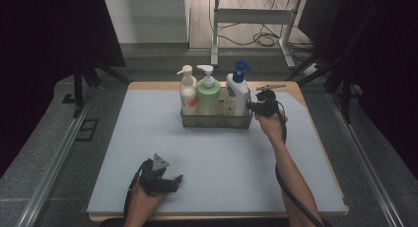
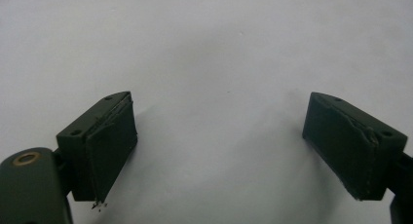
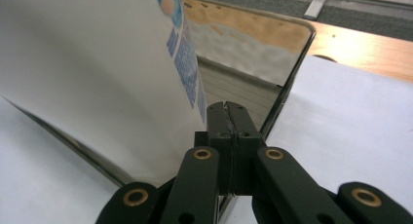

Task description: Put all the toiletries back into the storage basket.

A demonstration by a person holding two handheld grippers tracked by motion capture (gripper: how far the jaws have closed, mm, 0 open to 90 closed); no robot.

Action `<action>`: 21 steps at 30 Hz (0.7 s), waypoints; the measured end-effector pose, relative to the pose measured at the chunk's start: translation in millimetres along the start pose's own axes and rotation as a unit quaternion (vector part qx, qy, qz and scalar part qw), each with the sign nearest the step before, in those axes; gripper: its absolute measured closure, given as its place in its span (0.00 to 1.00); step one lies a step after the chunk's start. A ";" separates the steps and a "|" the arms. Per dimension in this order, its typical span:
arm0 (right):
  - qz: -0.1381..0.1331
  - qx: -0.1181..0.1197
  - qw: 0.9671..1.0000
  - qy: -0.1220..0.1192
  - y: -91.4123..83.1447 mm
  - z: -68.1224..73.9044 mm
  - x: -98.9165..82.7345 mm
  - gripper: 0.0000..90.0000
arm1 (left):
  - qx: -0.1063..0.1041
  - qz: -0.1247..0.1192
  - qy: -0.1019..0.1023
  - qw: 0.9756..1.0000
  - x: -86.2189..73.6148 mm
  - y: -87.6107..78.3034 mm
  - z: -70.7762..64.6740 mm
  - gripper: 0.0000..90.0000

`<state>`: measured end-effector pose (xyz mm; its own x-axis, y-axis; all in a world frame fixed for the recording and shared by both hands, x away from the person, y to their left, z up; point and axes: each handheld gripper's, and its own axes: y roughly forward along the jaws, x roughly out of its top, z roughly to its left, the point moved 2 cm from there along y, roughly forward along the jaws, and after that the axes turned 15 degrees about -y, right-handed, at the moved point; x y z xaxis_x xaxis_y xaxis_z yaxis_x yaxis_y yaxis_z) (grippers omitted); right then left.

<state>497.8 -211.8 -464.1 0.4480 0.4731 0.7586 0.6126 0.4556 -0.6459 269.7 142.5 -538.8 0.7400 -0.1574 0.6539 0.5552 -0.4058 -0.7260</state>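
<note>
**Right fingers pinched on the tray's end wall, left hand idle near the front**

The table (image 1: 148, 138) is covered by a pale grey mat, with a strip of bare wood showing along the far and right edges. Most of the mat lies open; the near half holds nothing but the left gripper (image 1: 167, 180), which rests low near the front edge. Its fingers (image 2: 104, 146) stand wide apart over bare mat, with nothing between them.

Toward the far middle sits a shiny metal tray (image 1: 217, 121) carrying three pump bottles in a row: a cream one (image 1: 188, 92), a light green one (image 1: 208, 94), and a white bottle with a blue pump (image 1: 237, 91) at the right end.

The right gripper (image 1: 252, 106) is up against the tray's right end. In the right gripper view its fingers (image 3: 229, 136) are pressed together on the thin upright wall of the tray (image 3: 287, 83), just beside the white bottle (image 3: 97, 73), whose blue label print faces that wall. A small thin tool (image 1: 270, 87) lies on the wood behind.
</note>
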 end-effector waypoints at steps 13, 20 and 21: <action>0.007 0.009 1.000 0.001 13.1 3.5 -2.4 1.00 | 0.000 0.000 0.000 1.000 0.0 0.0 0.0 0.13; 0.010 0.010 1.000 0.002 16.4 6.6 -3.4 1.00 | 0.001 0.000 0.001 1.000 0.1 0.0 0.2 0.13; 0.010 0.012 1.000 0.001 16.9 7.2 -3.1 1.00 | 0.000 0.000 0.001 1.000 0.1 0.0 0.1 0.13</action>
<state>502.1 -200.2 -478.0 0.4607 0.4814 0.7457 0.5883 0.4634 -0.6627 269.8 142.6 -538.7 0.7393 -0.1591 0.6543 0.5555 -0.4049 -0.7262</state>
